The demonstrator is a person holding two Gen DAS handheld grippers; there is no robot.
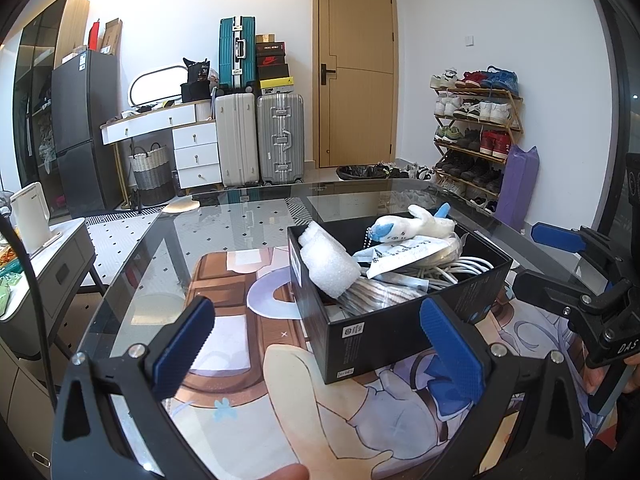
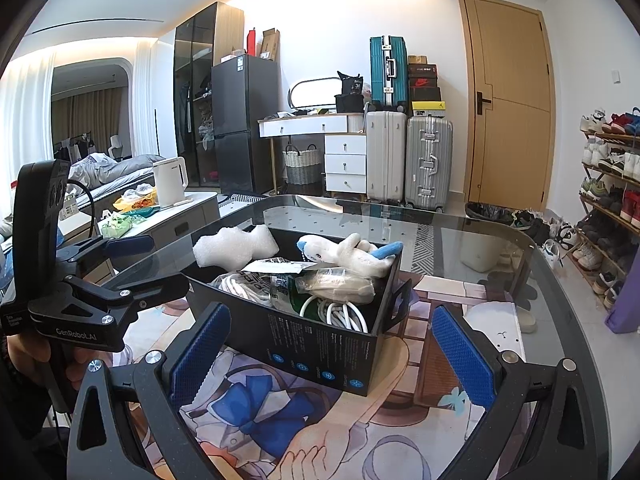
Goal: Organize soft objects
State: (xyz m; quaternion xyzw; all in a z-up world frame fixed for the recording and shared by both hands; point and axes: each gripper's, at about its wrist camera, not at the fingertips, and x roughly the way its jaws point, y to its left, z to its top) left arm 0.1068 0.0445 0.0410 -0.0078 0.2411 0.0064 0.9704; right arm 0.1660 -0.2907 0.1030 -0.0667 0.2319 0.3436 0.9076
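The rounded glass tabletop (image 2: 460, 236) was glossy and mirrored the room, over a smooth printed cartoon mat (image 1: 240, 280). The black cardboard box (image 2: 320, 356) looked matt. In it lay a rough white foam block (image 1: 326, 262), a fuzzy white-and-blue plush toy (image 2: 352, 254) and crinkly clear plastic bags (image 2: 340, 284). The blue gripper pads (image 2: 464, 356) were ribbed rubber.
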